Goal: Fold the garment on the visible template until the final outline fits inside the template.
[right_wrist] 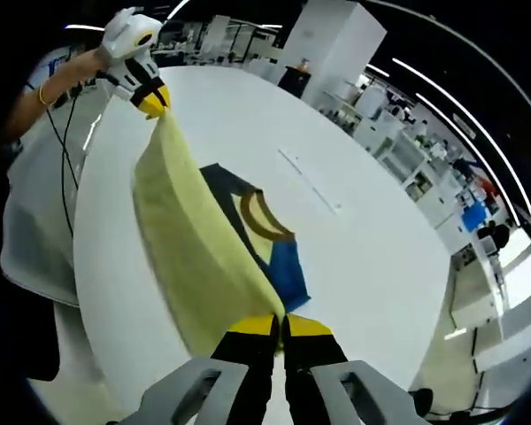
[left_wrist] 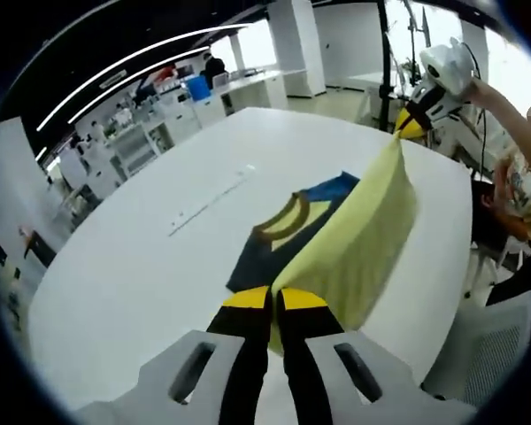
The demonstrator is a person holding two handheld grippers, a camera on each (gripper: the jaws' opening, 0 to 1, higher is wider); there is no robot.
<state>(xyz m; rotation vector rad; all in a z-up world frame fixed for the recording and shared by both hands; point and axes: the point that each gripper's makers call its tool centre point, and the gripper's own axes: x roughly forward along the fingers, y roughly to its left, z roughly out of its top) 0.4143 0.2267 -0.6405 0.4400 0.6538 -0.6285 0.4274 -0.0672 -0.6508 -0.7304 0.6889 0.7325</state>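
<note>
A garment with a yellow body, a dark blue part and a tan collar is partly lifted off the white table. My left gripper is shut on one yellow edge of it. The right gripper holds the other end high at the far side. In the right gripper view, my right gripper is shut on the yellow cloth, and the left gripper pinches the far corner. The collar and a bright blue part still lie on the table.
A thin pale strip lies on the table beyond the garment. A person's arm reaches in, and a grey chair stands at the table's edge. Benches and shelves line the room behind.
</note>
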